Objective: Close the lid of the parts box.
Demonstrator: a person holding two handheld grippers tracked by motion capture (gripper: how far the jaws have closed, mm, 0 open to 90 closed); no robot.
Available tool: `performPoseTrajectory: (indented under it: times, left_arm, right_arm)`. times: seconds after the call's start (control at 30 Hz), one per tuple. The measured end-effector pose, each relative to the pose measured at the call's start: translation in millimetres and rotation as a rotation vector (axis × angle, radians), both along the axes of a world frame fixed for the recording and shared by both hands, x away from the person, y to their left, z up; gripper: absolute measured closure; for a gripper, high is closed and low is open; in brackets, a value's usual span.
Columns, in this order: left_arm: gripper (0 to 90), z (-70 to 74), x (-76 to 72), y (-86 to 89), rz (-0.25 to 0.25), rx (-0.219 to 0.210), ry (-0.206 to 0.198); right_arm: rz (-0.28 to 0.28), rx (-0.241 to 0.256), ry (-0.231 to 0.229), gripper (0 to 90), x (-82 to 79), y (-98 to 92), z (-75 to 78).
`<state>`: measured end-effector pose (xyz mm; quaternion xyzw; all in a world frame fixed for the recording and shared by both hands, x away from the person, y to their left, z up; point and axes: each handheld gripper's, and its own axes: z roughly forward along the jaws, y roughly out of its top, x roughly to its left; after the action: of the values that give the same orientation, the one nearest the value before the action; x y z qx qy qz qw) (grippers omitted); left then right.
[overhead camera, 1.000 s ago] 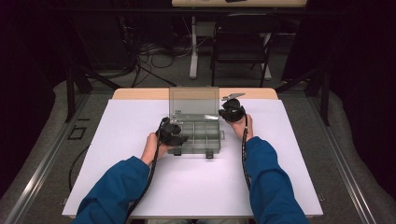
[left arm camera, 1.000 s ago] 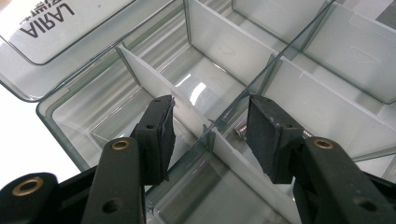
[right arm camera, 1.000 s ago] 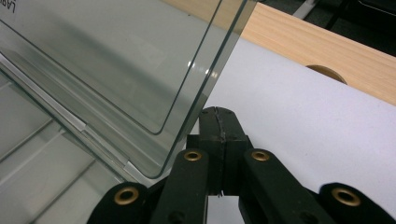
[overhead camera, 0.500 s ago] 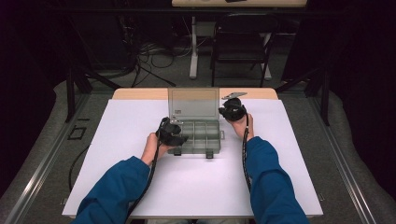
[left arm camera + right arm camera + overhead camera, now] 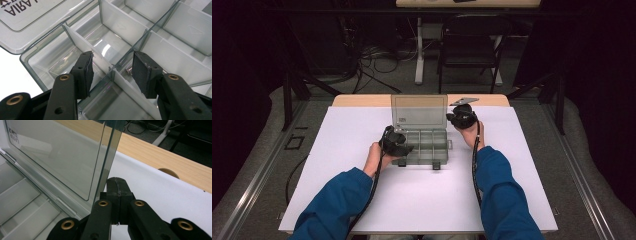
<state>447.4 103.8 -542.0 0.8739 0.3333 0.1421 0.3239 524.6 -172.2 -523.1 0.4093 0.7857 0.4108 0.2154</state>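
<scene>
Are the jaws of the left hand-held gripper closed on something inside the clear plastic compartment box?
No, the left hand-held gripper has its jaws standing apart over a white divider wall of the clear plastic compartment box, gripping nothing.

table (image 5: 362,200) — white top, wooden strip along far edge | folding chair (image 5: 469,47) — dark, beyond the table | cables (image 5: 377,62) — tangled on grey floor (image 5: 602,165) | second table (image 5: 472,3) — wooden edge at top, pale leg below
</scene>
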Motion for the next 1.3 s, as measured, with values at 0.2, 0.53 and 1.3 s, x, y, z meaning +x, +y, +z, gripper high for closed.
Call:
performPoseTrajectory:
  times: [0.2, 0.53, 1.3]
  left_arm:
    - [51.4, 0.0, -0.1, -0.1, 0.0, 0.001, 0.0]
    - [51.2, 0.0, -0.4, -0.2, 0.002, 0.001, -0.001]
    - [50.6, 0.3, -0.4, -0.7, 0.0, 0.011, -0.007]
  right_arm:
    - [0.007, 0.006, -0.027, 90.0, -2.5, -1.2, 5.7]
    - [0.026, 0.039, -0.065, 90.0, -7.4, -4.5, 13.9]
    - [0.058, 0.084, -0.136, 90.0, -27.2, -8.7, 28.3]
